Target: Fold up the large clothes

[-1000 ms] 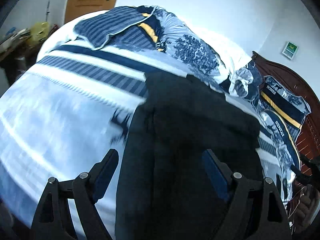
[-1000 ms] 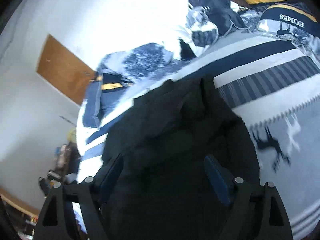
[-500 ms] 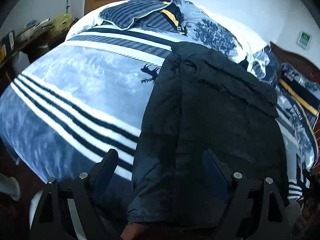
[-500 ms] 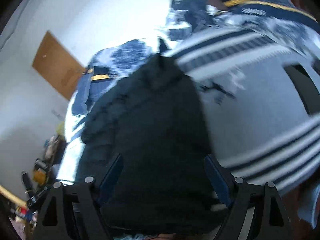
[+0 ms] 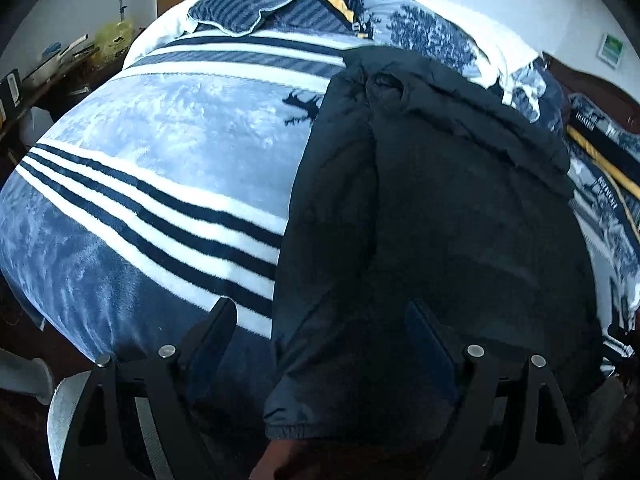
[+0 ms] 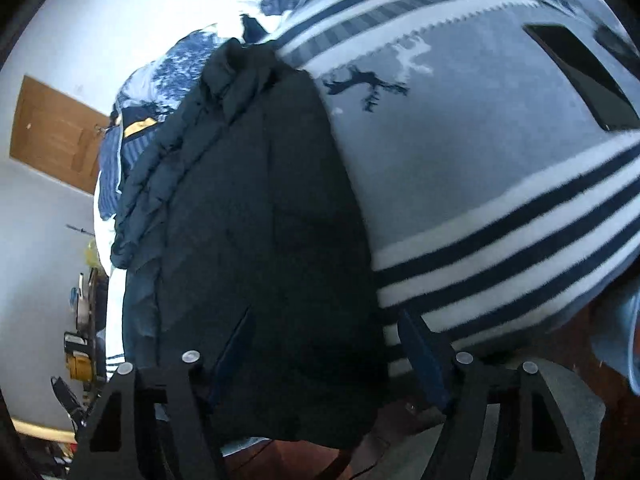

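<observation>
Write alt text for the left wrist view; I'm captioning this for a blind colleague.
A dark jacket lies spread on a bed's blue-and-white striped blanket, its hem hanging over the near edge. The left gripper is open, its fingers straddling the jacket's side edge.

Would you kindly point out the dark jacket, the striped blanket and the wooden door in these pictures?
dark jacket (image 5: pixel 440 208): left wrist view, on the middle of its flat body.
striped blanket (image 5: pixel 168 152): left wrist view, on the pale blue field above the stripes.
wooden door (image 6: pixel 56 136): right wrist view, on its panel.
</observation>
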`<action>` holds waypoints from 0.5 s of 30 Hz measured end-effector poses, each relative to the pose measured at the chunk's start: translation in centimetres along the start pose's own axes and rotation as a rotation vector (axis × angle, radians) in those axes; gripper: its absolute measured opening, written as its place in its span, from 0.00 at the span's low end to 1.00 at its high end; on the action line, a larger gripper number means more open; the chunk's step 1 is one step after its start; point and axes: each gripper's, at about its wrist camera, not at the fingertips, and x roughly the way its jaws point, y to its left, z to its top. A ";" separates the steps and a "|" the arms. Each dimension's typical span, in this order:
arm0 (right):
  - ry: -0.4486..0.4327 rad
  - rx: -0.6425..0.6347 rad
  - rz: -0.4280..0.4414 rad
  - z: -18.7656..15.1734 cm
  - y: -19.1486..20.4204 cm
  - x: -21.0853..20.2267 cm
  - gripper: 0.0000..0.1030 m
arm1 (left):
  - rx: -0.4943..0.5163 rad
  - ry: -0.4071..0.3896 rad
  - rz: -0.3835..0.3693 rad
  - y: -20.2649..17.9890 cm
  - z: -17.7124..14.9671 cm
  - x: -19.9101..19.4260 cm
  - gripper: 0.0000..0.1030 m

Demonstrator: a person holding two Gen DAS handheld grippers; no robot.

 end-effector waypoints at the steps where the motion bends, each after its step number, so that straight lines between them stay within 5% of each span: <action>1: 0.013 -0.013 -0.010 -0.2 0.2 0.4 0.70 | 0.000 0.019 0.004 0.0 0.0 0.4 0.84; 5: 0.122 -0.072 -0.059 -0.9 1.3 2.8 0.42 | 0.007 0.095 -0.035 -0.3 -0.2 2.1 0.83; 6: 0.145 -0.089 -0.089 -1.0 1.6 3.3 0.33 | 0.009 0.109 -0.045 -0.4 -0.2 2.4 0.74; 7: 0.160 -0.099 -0.104 -1.0 1.8 3.6 0.27 | 0.013 0.126 -0.049 -0.5 -0.3 2.7 0.54; 10: 0.170 -0.121 -0.117 -1.0 2.3 4.1 0.07 | 0.004 0.146 -0.085 -0.3 -0.6 2.9 0.16; 15: 0.034 -0.107 -0.122 -1.1 2.6 0.6 0.02 | -0.036 0.060 -0.155 0.5 -0.7 -1.3 0.03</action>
